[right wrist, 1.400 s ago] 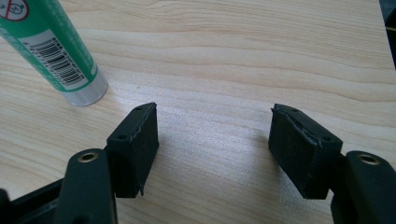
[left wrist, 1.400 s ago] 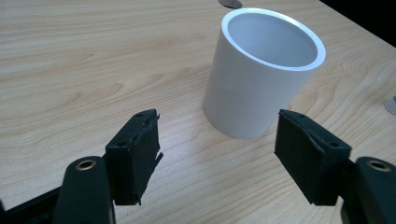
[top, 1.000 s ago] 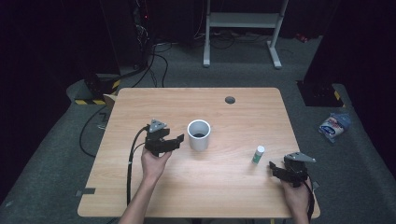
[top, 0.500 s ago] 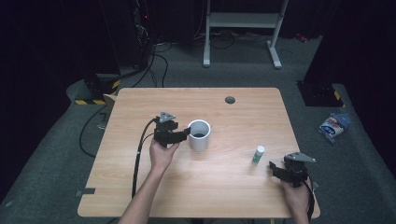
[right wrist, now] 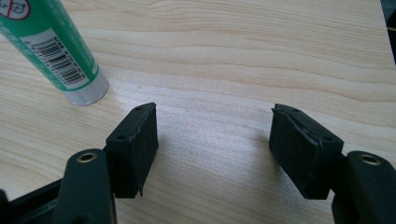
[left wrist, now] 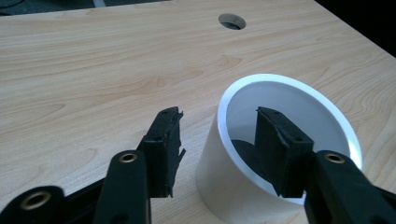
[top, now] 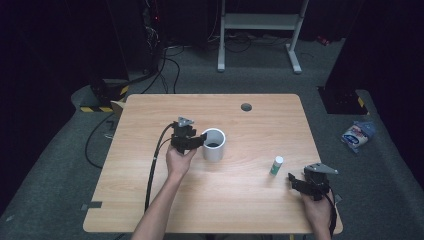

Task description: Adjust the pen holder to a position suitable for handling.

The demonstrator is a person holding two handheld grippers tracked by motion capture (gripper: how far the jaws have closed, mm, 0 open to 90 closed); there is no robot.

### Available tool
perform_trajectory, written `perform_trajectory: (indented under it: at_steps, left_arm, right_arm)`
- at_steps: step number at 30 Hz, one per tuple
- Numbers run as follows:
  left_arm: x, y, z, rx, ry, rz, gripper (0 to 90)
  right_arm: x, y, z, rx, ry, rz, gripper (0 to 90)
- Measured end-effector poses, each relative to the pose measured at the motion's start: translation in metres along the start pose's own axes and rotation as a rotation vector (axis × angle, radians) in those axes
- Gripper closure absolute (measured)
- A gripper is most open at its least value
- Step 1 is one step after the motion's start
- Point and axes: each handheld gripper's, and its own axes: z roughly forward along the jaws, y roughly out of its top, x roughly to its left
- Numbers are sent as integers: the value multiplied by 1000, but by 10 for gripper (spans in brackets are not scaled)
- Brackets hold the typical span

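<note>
The left gripper [left wrist: 217,140] straddles the near wall of the white cup [left wrist: 233,184] standing mid-table: 1 jaw inside, 1 outside. The jaws have just been closing, with a gap remaining, not yet pinching the wall.

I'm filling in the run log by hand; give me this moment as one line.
left gripper: jaws closing astride near wall of white cup, not yet gripping | right gripper: open, resting by green tube
</note>
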Motion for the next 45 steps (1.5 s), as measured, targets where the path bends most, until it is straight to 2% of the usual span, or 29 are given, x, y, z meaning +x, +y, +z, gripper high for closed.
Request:
perform_trajectory:
  at_steps: [1,4,7,17,20,22,30,32,34,36,37,39,45]
  left_arm:
    - [-1,-1,1,6,1,-3,520]
    - [-2,-1,3,18,12,21,552]
    - [-1,-2,3,16,8,5,584]
    - [-3,-4,3,12,-27,17,675]
    - [-5,-5,2,15,-36,1,702]
    - [-7,-5,0,18,-27,5,705]
    - [-8,-11,-6,13,-44,17,716]
    - [-11,-12,-7,5,-32,31,722]
    - [-12,-15,-8,-5,-42,24,726]
    - [-13,-16,-9,-7,-56,32,733]
    - [-14,-16,-10,-4,-51,48,737]
    - [-17,-17,-12,-4,-50,55,742]
    - [-20,-22,-14,-14,-60,45,743]
  right_arm:
    - [0,0,0,0,0,1,327]
    - [0,0,0,0,0,1,327]
    - [0,0,0,0,0,0,327]
    - [0,0,0,0,0,0,326]
    - [0,0,0,0,0,0,326]
    - [0,0,0,0,0,0,326]
    - [0,0,0,2,0,0,326]
    - [0,0,0,2,0,-1,326]
    - [0,0,0,2,0,-1,326]
    - [0,0,0,2,0,-1,326]
    - [0,0,0,2,-1,-1,326]
    - [0,0,0,2,0,-1,326]
    - [0,0,0,2,0,-1,326]
